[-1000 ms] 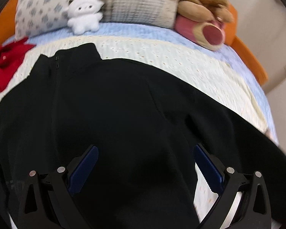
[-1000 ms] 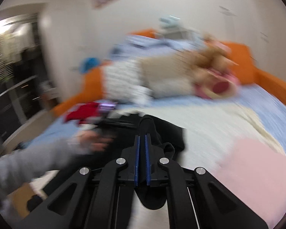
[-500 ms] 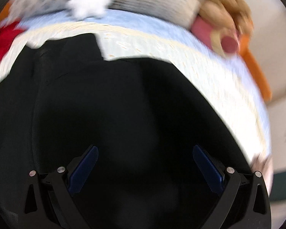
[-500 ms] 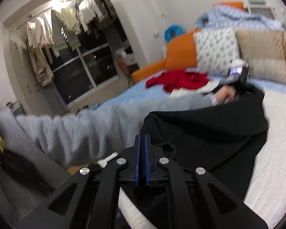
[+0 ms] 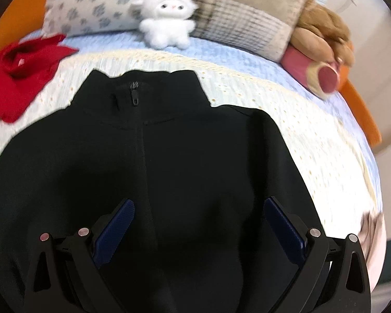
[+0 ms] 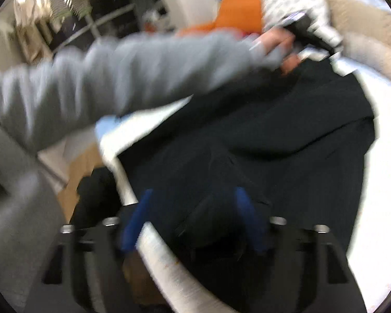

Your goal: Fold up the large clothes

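- The black jacket (image 5: 185,156) lies flat on the cream bedspread (image 5: 260,83), front up. Its collar and zip pull (image 5: 134,96) point at the white plush toy (image 5: 166,19) by the pillows, and its hem runs toward me, so its long axis goes from the toy straight back to my tools.
- My left gripper (image 5: 198,224) hangs over the jacket's chest, on the hem side of the collar. Its jaws are spread wide with nothing between them; the zip line passes just inside its left pad.
- My right gripper (image 6: 195,219) is at the jacket's lower end, far from the collar. Its jaws are opening, dark cloth lies between the blue pads, and through the blur I judge they no longer press on it.
- In the right view my grey sleeve (image 6: 122,78) reaches across, up to the collar end.
- My left hand is nearer the collar and shoulders, my right nearer the hem, so I judge any lengthwise fold would start from the right.
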Motion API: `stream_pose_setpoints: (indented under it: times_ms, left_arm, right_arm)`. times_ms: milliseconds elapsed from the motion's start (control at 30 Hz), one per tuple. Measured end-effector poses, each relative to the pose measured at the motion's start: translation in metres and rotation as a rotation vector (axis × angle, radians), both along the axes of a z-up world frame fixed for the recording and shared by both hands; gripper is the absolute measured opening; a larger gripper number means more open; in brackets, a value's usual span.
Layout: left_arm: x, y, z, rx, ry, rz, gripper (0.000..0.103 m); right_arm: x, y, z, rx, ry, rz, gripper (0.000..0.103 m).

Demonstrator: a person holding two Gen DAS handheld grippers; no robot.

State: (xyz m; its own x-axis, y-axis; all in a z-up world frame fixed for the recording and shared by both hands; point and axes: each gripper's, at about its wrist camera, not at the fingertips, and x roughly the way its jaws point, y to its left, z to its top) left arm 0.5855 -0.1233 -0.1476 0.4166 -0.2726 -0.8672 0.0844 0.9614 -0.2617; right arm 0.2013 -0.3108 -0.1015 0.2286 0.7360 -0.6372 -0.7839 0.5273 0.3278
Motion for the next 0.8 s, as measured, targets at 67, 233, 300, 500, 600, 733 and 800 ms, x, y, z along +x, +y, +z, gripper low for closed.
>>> stream_pose_setpoints:
  times_ms: [67,233,300,500,600,733,800]
  left_arm:
    - [-0.006,0.0,0.003,0.027,-0.015,-0.037,0.101]
    - [-0.008,-0.014,-0.006,0.035,-0.028,-0.073,0.101]
    - [-0.006,-0.023,-0.013,0.028,-0.025,-0.08,0.101]
    - [0.012,-0.044,-0.033,0.007,-0.029,-0.1,0.094]
    - [0.013,-0.049,-0.03,-0.042,-0.062,-0.111,0.028]
    - [0.02,-0.046,-0.02,-0.052,-0.124,-0.036,0.009]
    - [0.025,-0.041,-0.021,-0.071,-0.115,0.013,0.009]
  right_arm:
    - [0.018,-0.023,0.013,0.043,-0.049,-0.087,0.071]
    - [0.144,-0.065,0.005,-0.003,-0.072,-0.444,0.069]
    - [0.193,-0.077,-0.013,-0.008,-0.01,-0.536,0.066]
    - [0.286,-0.077,-0.074,0.017,0.184,-0.586,0.036]
    - [0.295,-0.078,-0.079,0.067,0.212,-0.598,0.01]
    - [0.288,-0.081,-0.053,0.012,0.062,-0.669,0.008]
    - [0.286,-0.089,-0.053,-0.009,0.031,-0.718,0.007]
